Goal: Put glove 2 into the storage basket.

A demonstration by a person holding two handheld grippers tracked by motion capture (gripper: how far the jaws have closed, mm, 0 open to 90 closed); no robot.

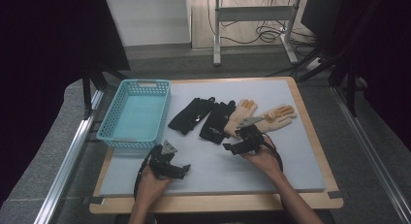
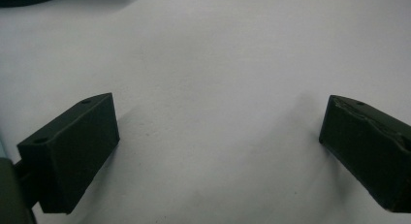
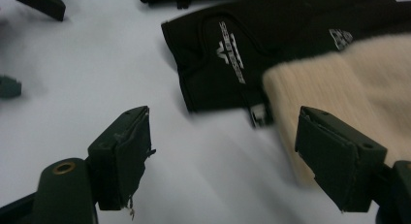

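A turquoise perforated basket [image 1: 134, 115] sits at the left of the high view, on the upper left corner of a pale grey mat [image 1: 291, 156] that covers a wooden table [image 1: 310, 200]; nothing can be seen inside it. Below it, at lower centre-left, a hand [image 1: 149, 185] rising from the bottom edge holds the left gripper [image 1: 177, 169] low over bare mat. In the left gripper view its jaws stand wide apart with nothing between them, only the mat's plain surface [image 2: 213, 88].

At the centre of the high view two black gloves [image 1: 206, 118] lie side by side, fingers pointing toward the top of the frame. Just to their right lie two beige knit gloves [image 1: 259, 116], the nearer one touching or overlapping the edge of the second black glove.

At centre-right the other hand [image 1: 265, 160] holds the right gripper [image 1: 232, 147], placed just below the black and beige gloves. In the right gripper view its jaws are spread wide and empty: a black glove with white lettering [image 3: 252, 54] fills the upper middle of the frame, and a beige glove's ribbed cuff [image 3: 349, 93] lies at right, partly over the black one, beside the right-hand jaw. Whether that jaw touches the cuff cannot be told.
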